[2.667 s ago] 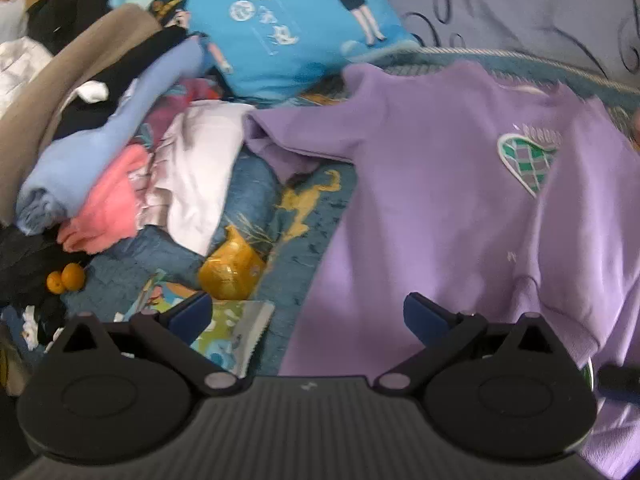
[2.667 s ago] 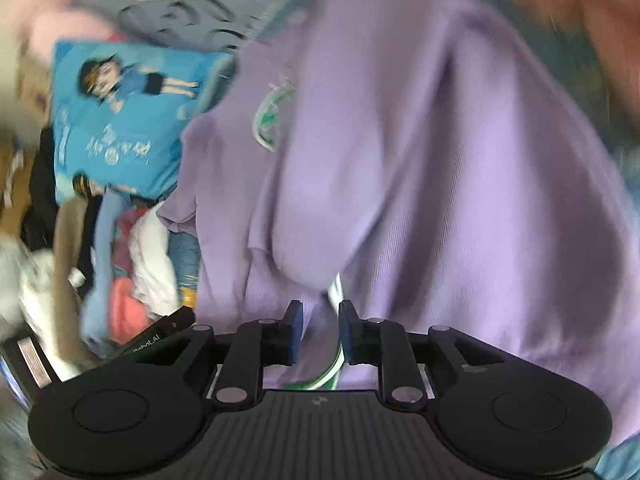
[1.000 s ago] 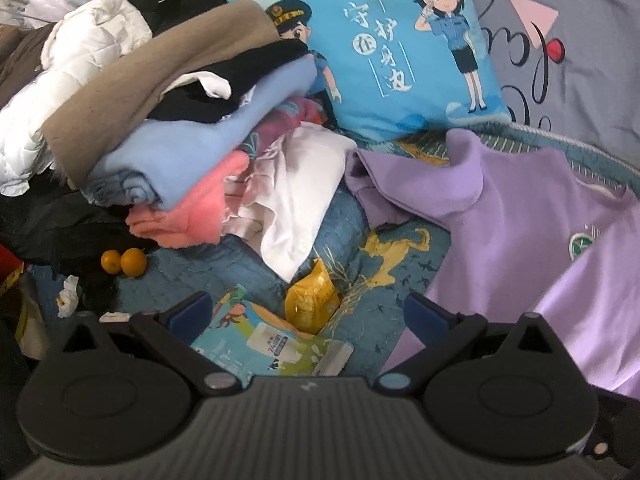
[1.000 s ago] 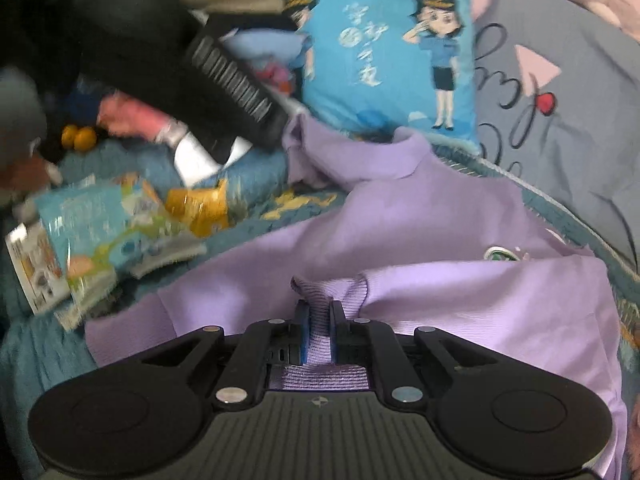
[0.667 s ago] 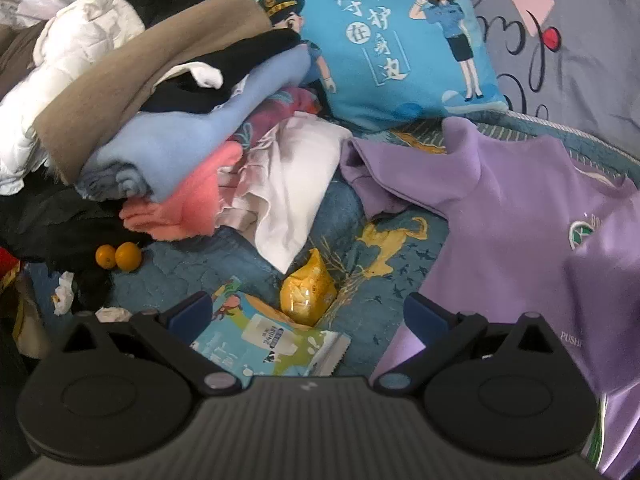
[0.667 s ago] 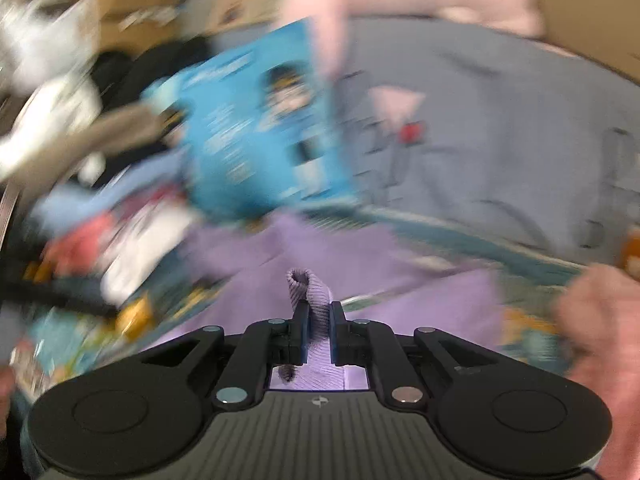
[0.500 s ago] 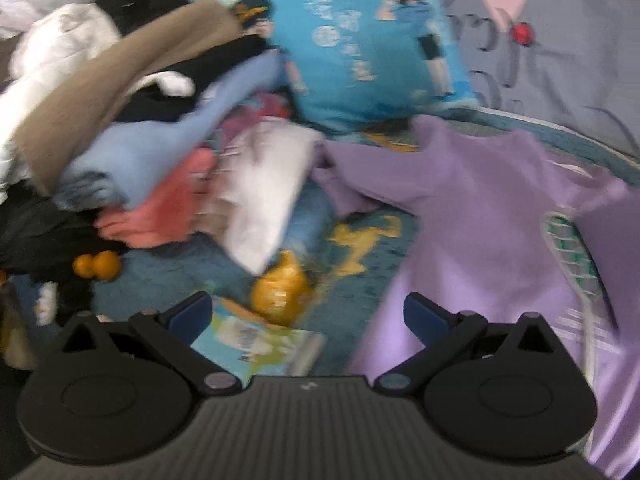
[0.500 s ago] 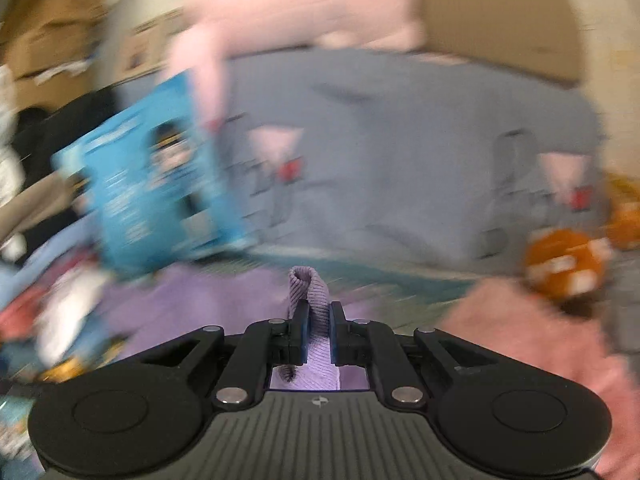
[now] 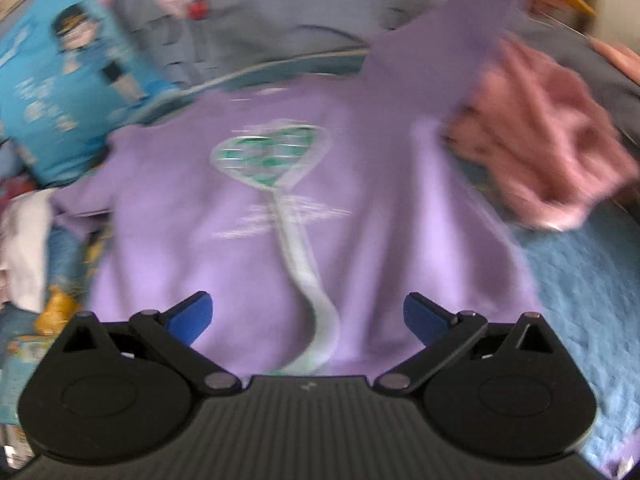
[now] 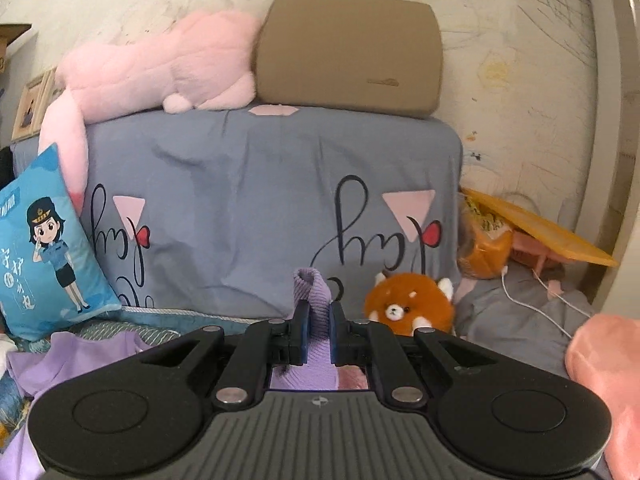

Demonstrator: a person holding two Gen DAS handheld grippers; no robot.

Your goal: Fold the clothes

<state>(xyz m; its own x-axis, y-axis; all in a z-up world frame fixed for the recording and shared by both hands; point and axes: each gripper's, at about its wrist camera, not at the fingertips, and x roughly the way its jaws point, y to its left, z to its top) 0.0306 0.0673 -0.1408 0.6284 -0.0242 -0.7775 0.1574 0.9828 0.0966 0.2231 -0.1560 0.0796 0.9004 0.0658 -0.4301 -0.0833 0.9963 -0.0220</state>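
A lilac sweatshirt [image 9: 208, 232] with a green heart-shaped print lies spread face up on the blue bedspread in the blurred left wrist view. One of its sleeves [image 9: 448, 48] rises up and to the right, out of the frame. My left gripper [image 9: 306, 316] hovers over the sweatshirt's lower part, open, with nothing between its blue pads. In the right wrist view my right gripper [image 10: 318, 324] is shut on the ribbed lilac cuff [image 10: 310, 280] of that sleeve, held up in the air. A corner of the sweatshirt [image 10: 76, 354] shows low at the left.
A pink garment [image 9: 548, 152] lies crumpled right of the sweatshirt. A blue cartoon cushion [image 10: 40, 252] leans at the left against the grey folded quilt [image 10: 260, 208]. An orange plush toy [image 10: 412, 304], a tan cushion [image 10: 352, 52] and a pink plush [image 10: 160, 68] sit at the wall.
The left gripper swung right, from the clothes pile and snack packets to above the sweatshirt's print. The right gripper rose with the cuff and now faces the wall.
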